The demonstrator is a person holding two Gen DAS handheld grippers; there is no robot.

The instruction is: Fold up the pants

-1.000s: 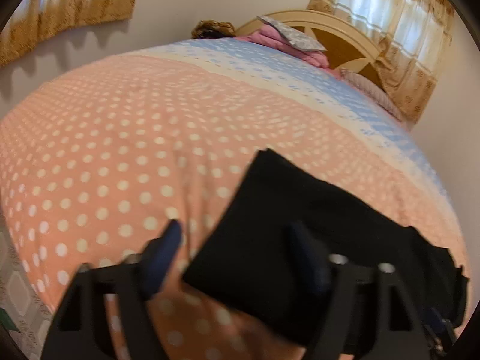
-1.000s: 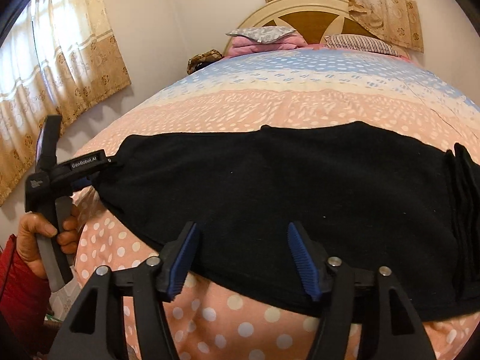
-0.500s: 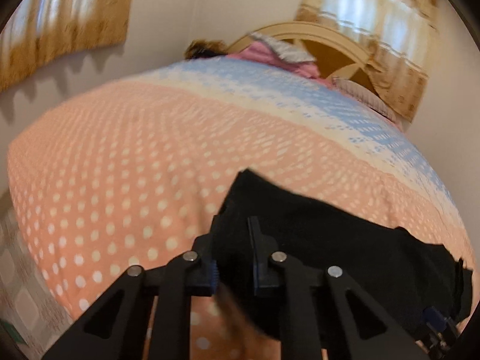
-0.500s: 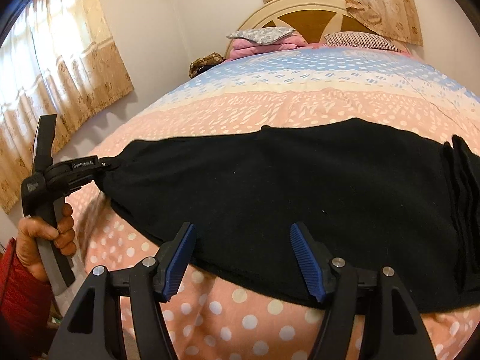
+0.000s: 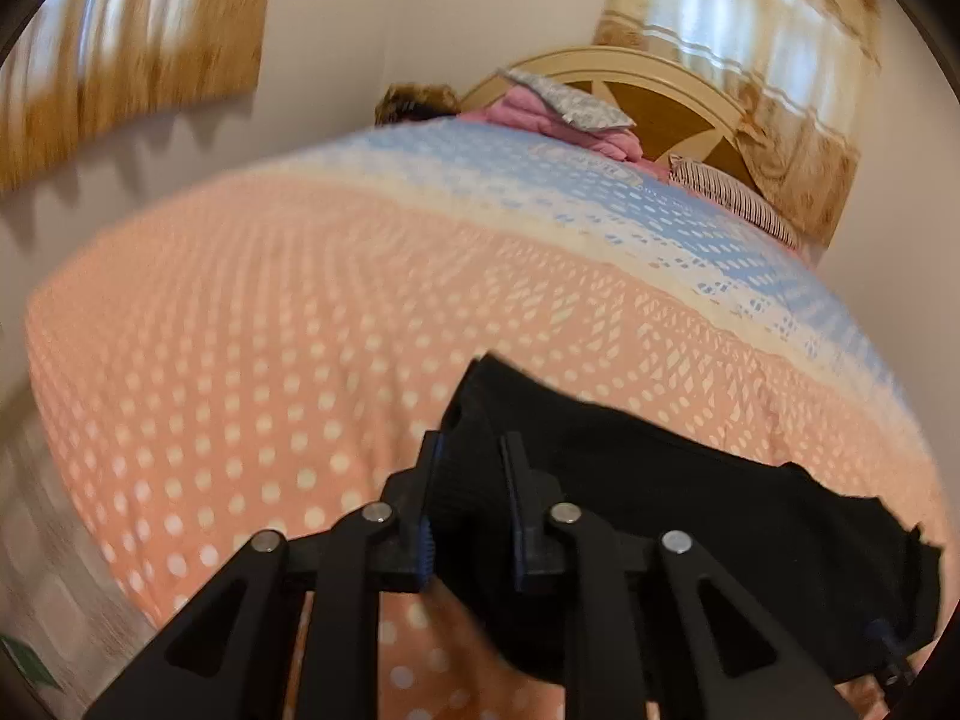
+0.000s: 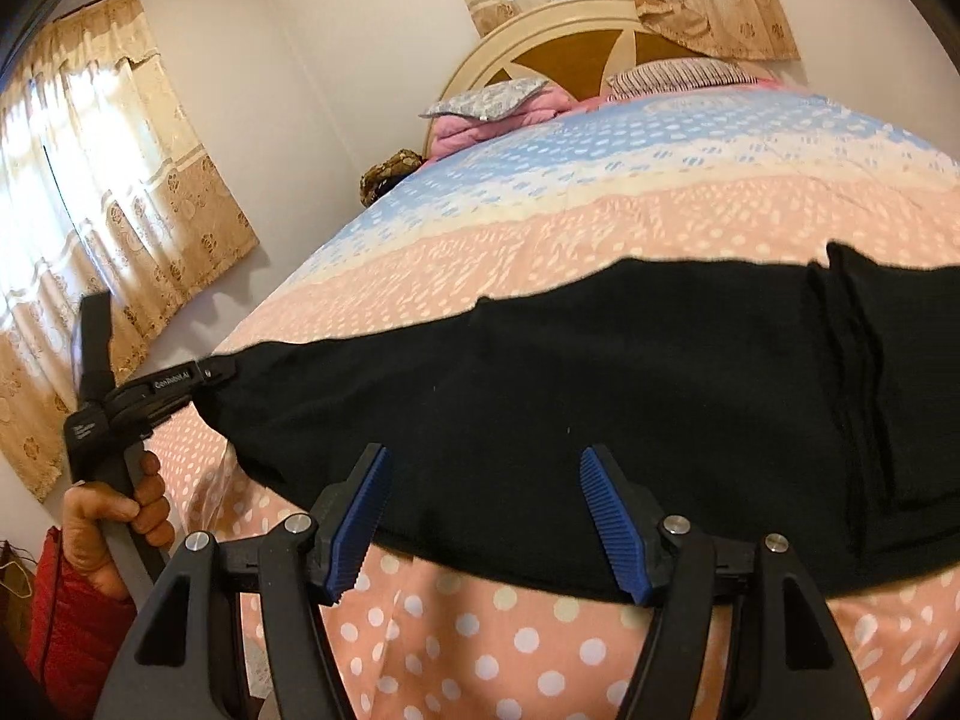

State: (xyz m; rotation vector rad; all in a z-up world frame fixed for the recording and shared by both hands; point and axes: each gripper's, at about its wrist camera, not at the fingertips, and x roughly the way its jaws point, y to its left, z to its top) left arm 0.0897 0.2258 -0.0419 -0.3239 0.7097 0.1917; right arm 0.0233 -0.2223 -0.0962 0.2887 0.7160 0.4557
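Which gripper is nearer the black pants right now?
Left. The left gripper is clamped on the end of the black pants; the right gripper hovers open at their near edge.

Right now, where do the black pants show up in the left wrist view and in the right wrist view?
Left wrist view: the black pants lie lower right, their near corner clamped in the left gripper.
Right wrist view: the black pants stretch across the middle, left tip held by the left gripper, the open right gripper over the near edge.
Shared landmark: the headboard.
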